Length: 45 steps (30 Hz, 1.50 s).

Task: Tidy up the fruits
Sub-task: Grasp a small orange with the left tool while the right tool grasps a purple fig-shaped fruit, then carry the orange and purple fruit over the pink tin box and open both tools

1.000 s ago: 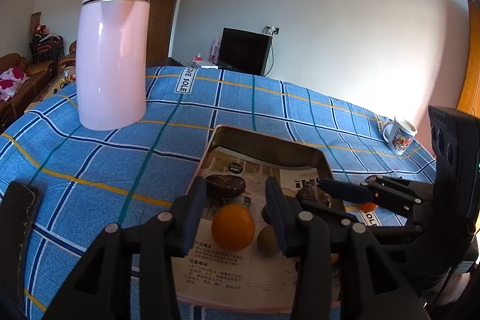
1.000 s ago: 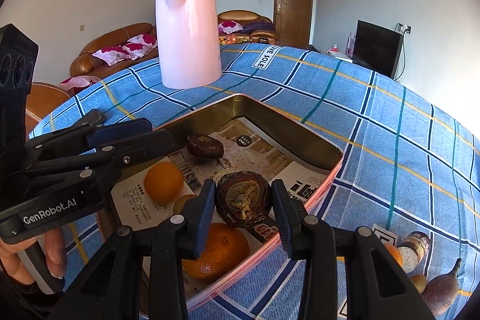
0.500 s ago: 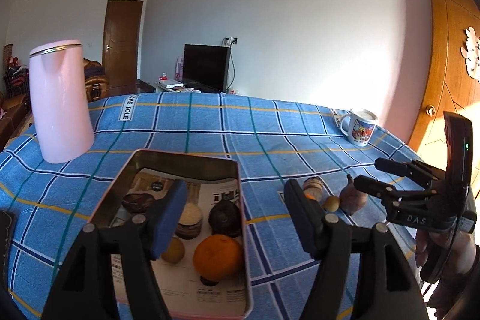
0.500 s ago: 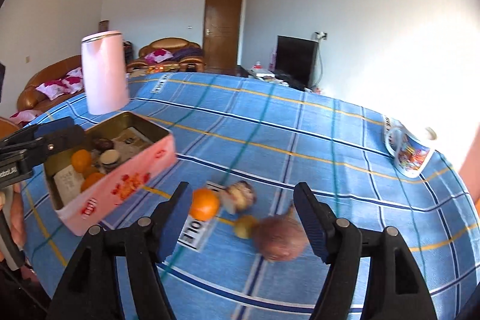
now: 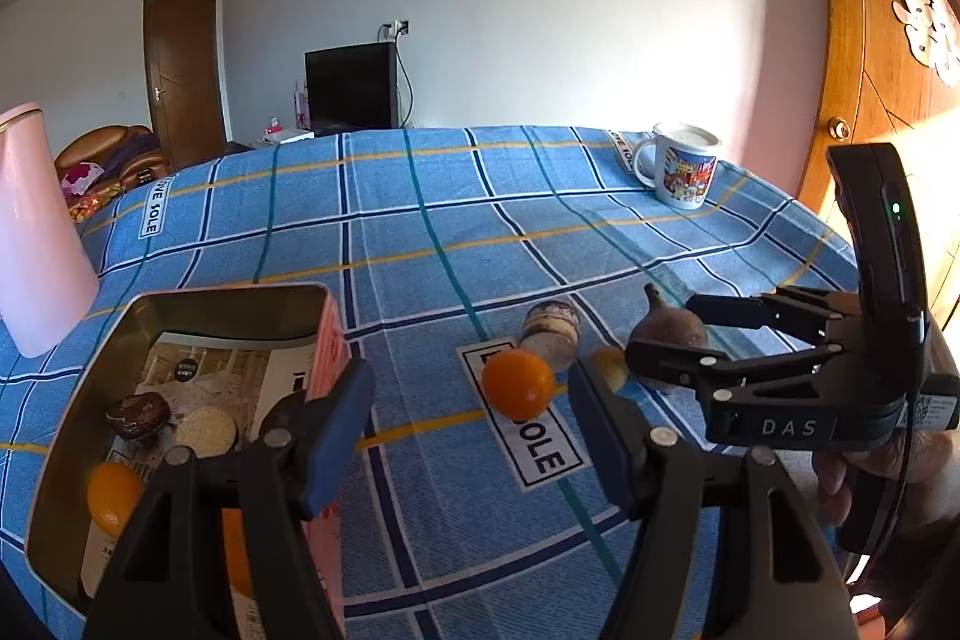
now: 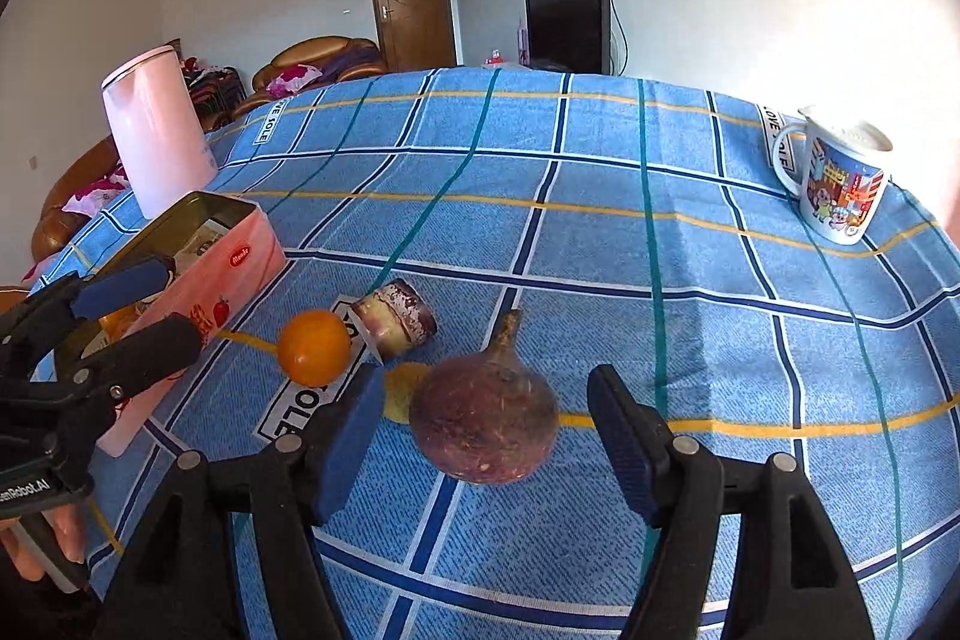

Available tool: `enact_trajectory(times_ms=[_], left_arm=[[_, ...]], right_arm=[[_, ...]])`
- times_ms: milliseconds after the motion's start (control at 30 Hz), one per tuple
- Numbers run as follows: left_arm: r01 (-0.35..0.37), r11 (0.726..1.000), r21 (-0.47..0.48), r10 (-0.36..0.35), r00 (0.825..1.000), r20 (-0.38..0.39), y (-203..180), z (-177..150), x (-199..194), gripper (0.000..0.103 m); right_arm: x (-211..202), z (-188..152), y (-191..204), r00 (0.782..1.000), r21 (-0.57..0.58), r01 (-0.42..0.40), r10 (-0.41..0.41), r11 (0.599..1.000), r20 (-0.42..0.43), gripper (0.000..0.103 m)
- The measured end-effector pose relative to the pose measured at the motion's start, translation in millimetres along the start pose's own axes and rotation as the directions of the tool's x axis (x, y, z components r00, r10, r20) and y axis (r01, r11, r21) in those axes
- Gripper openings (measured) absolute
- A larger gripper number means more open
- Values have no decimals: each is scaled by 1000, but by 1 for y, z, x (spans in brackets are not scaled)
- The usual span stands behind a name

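Observation:
A pink tin box (image 5: pixel 327 334) (image 6: pixel 240 256) lined with paper holds several fruits, among them an orange one (image 5: pixel 111 487). On the blue checked cloth lie an orange (image 5: pixel 518 383) (image 6: pixel 314 346), a brown-and-cream piece (image 5: pixel 549 327) (image 6: pixel 396 319), a small yellow fruit (image 5: pixel 607 366) (image 6: pixel 403 388) and a dark purple fruit with a stem (image 5: pixel 666 328) (image 6: pixel 485 421). My left gripper (image 5: pixel 471 412) is open and empty, its jaws wide either side of the orange. My right gripper (image 6: pixel 486 436) is open, its jaws either side of the purple fruit, not touching it.
A pink kettle (image 6: pixel 157 130) (image 5: pixel 36 232) stands at the far left behind the box. A printed mug (image 6: pixel 840 175) (image 5: pixel 681 163) stands at the far right. A wooden door (image 5: pixel 870 40) is right of the table.
The right gripper let go of a dark fruit in the box and swung right to the loose fruits. It now brackets the purple fruit. The left gripper opened wide and turned right toward the orange.

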<state>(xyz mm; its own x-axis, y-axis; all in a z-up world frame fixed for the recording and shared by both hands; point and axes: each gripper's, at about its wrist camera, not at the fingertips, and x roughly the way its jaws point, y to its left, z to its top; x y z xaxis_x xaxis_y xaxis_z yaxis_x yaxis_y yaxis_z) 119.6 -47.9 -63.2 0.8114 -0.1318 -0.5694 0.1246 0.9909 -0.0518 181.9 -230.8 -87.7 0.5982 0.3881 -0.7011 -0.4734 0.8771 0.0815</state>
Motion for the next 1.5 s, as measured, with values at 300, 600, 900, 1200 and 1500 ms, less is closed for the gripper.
enact_trajectory(times_ms=[300, 600, 900, 1200, 1500], left_arm=[[43, 998, 44, -40, 997, -69, -18, 6, 22, 69], [91, 995, 29, -84, 979, -188, -22, 10, 52, 54], [101, 995, -13, -101, 960, -261, -18, 11, 72, 37], [124, 992, -3, -123, 980, -158, -17, 13, 51, 37], [107, 994, 18, -105, 991, -81, -19, 16, 37, 37]], right_arm=[[10, -2, -4, 997, 20, -44, 45, 999, -59, 54], [-7, -2, -20, 999, 98, -28, 24, 995, 40, 54], [-8, -1, -17, 999, 78, -35, 32, 996, 44, 54], [-16, -2, -10, 995, 35, -37, 33, 999, 90, 54], [-29, -4, -4, 987, 3, -38, 37, 999, 155, 54]])
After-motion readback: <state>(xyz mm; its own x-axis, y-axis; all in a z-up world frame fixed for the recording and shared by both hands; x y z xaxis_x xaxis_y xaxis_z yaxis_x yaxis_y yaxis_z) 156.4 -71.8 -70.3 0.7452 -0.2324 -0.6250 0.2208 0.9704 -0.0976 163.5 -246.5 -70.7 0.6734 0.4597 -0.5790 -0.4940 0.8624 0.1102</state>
